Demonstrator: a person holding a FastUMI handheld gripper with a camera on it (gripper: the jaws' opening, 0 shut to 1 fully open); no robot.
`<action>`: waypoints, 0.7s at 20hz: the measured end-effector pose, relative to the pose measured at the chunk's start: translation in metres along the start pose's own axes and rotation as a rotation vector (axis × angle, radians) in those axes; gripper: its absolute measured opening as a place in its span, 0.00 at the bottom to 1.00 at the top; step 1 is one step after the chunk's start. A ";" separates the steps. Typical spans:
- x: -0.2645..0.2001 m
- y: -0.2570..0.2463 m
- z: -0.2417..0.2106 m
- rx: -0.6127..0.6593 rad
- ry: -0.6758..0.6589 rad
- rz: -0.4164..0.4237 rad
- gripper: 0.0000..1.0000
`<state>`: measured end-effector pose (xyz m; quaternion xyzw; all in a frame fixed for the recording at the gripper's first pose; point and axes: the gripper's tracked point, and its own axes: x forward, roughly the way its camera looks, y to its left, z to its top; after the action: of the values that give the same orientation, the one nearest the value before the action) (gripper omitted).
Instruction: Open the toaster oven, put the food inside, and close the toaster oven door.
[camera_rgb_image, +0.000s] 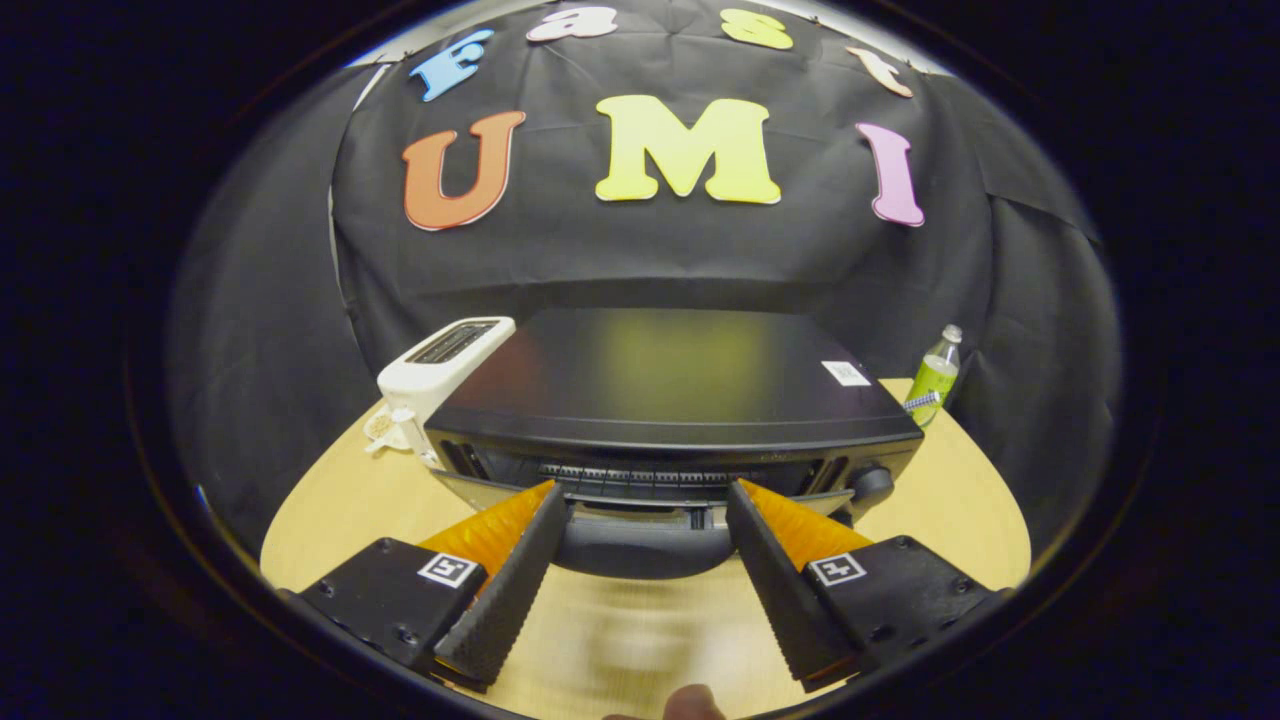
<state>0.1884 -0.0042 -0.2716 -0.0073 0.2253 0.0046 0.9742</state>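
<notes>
1. The black toaster oven (668, 400) sits on the wooden table (330, 500); what is inside it cannot be made out.
2. The gripper (645, 500) has its fingers spread apart just in front of the oven, gripping nothing; the oven's dark door handle (645, 548) lies between them.
3. A white toaster (440, 370) stands beside the oven.
4. A green bottle (933, 378) stands on the oven's other side.

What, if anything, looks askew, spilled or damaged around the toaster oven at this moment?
Nothing stands out. The toaster oven sits squarely on the table, with its door part open just ahead of the open hand-held gripper. The white toaster and the bottle stand upright beside it. No spill shows.
</notes>
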 end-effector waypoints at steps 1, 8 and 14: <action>-0.005 0.001 -0.004 -0.009 0.010 -0.005 1.00; -0.033 0.003 -0.059 -0.038 0.079 -0.035 1.00; -0.039 0.003 -0.117 -0.018 0.200 -0.013 1.00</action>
<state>0.1020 -0.0033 -0.3592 -0.0177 0.3216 -0.0005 0.9467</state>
